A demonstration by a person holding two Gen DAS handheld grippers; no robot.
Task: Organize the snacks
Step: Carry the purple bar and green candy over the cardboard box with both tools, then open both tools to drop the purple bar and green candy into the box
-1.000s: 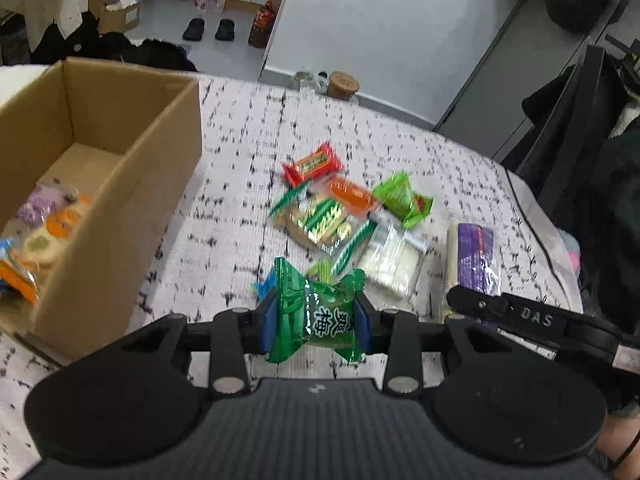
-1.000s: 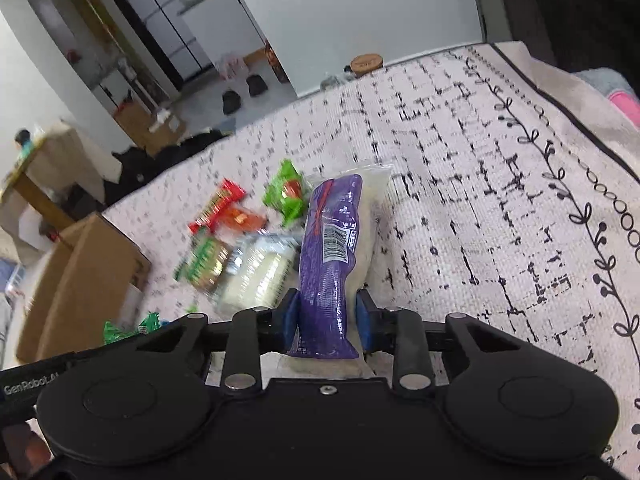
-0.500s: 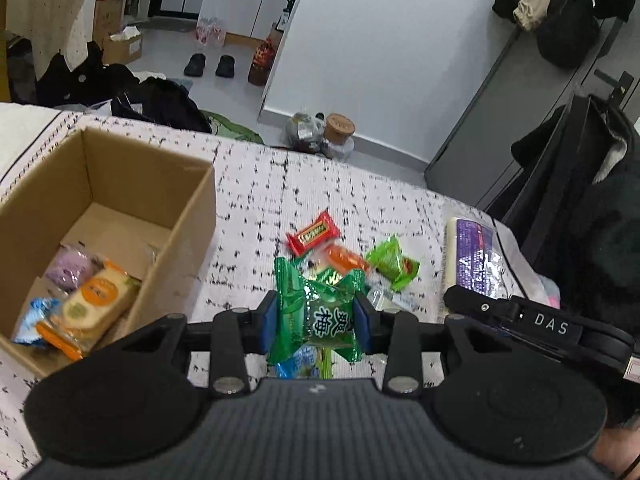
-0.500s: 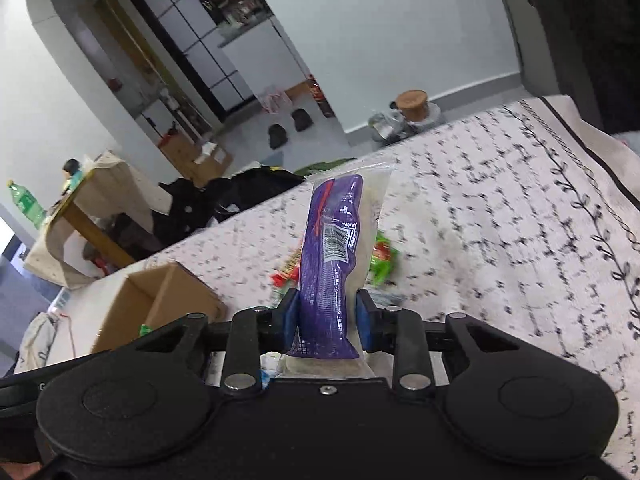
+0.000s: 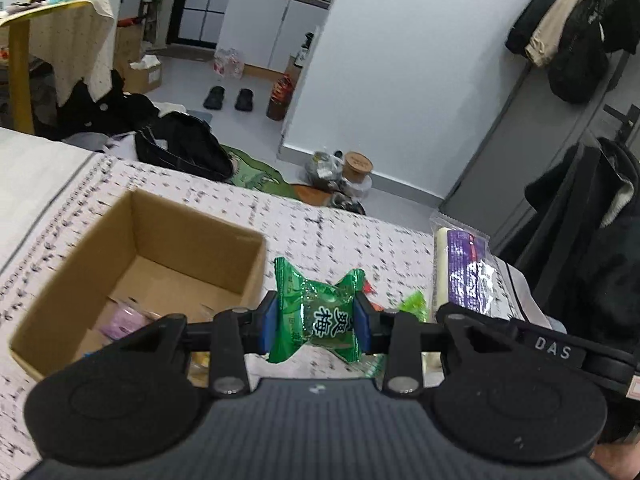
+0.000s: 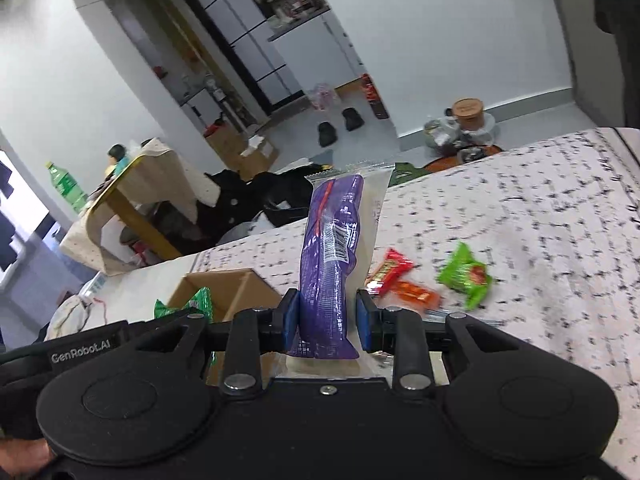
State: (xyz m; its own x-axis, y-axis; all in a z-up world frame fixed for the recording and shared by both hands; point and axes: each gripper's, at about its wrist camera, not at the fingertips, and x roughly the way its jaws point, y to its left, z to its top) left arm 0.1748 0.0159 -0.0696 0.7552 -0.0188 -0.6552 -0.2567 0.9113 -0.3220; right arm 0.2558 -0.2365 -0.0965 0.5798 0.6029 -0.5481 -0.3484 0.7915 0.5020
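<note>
The left tongs (image 5: 315,322) are clenching a green plum candy packet (image 5: 318,314) by its puffy middle above the cardboard box (image 5: 244,260); light and crinkly, it is likely slippery. The right tongs (image 6: 327,316) are pinching a long purple-and-white snack pack (image 6: 334,248) near its lower end, soft and top-heavy, over the patterned bed (image 6: 540,208)

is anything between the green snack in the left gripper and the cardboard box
Nothing visible does. The green snack, clamped in the left gripper, hangs just right of the cardboard box, whose open top has bare floor at the back.
</note>
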